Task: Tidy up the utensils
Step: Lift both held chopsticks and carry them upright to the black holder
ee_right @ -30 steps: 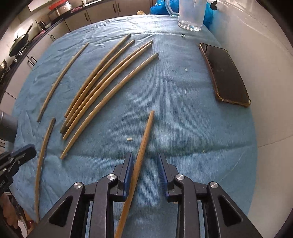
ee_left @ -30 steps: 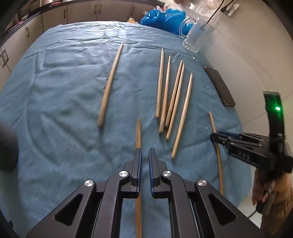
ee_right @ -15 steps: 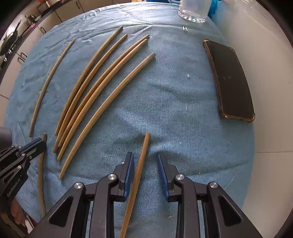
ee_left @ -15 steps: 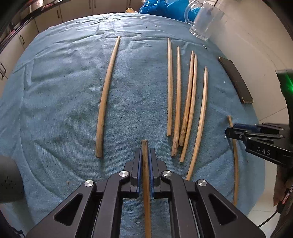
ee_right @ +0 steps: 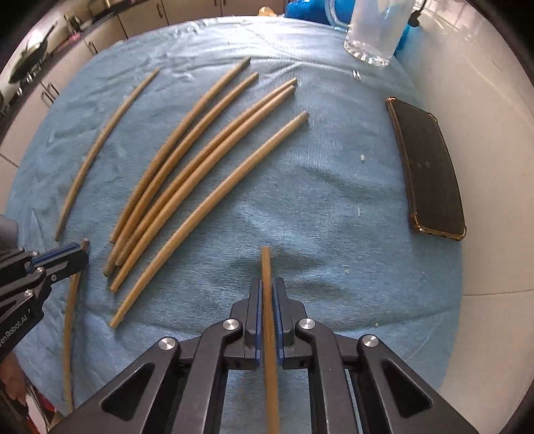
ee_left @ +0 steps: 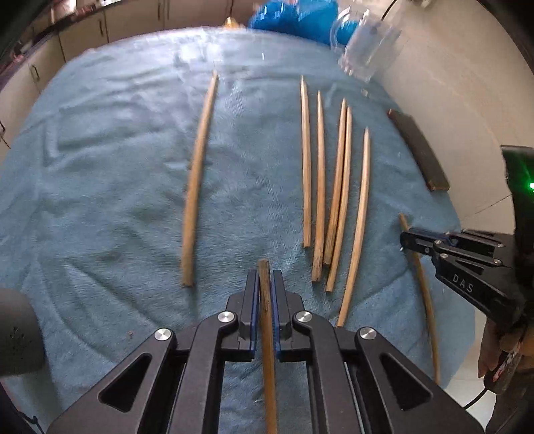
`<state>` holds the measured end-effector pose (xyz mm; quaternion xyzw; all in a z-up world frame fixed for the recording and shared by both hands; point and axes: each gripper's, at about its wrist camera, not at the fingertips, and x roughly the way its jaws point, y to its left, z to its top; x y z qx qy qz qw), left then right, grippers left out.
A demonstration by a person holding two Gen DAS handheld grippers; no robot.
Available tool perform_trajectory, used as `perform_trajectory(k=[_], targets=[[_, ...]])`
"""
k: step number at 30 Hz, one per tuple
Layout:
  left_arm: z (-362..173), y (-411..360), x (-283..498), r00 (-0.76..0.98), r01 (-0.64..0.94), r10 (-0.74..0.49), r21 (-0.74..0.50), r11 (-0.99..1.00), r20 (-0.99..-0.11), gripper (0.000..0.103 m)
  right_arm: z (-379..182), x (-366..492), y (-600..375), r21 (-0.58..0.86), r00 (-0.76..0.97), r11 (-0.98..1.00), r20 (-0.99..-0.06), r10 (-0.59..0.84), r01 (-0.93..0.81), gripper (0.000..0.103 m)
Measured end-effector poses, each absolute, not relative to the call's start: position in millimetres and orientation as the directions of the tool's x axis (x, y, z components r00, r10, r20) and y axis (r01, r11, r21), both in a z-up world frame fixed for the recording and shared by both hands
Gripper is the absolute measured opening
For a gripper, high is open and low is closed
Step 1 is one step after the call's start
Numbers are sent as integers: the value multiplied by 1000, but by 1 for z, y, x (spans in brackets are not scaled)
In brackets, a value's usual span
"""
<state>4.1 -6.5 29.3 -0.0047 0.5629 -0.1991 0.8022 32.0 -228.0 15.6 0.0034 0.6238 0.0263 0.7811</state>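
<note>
Wooden chopstick point(ee_right: 269, 334) now clamped by right tongs point(ee_right: 267, 290).

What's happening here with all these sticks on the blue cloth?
A person is sorting wooden chopsticks with a hand-held claw in each hand. The left claw is shut on one chopstick. The right claw has just closed on another chopstick. Six more chopsticks lie on the blue cloth, beside a phone and a glass mug.

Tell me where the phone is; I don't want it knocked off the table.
In the right wrist view the phone lies flat near the right edge of the blue cloth, apart from the chopsticks, with the glass mug beyond it.
</note>
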Motion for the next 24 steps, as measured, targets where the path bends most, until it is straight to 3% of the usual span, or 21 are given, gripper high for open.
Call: perform_trajectory(k=[9,24], targets=[[87,28,-47,470,298,-413,-300,906,-780,6,74,-30,-234,191,483,981,-855,188,-43,6],[170,76,-154,767,320,-419,-278,906,-485,6,150,-114,-201,188,744,973,-629,226,-136,6]])
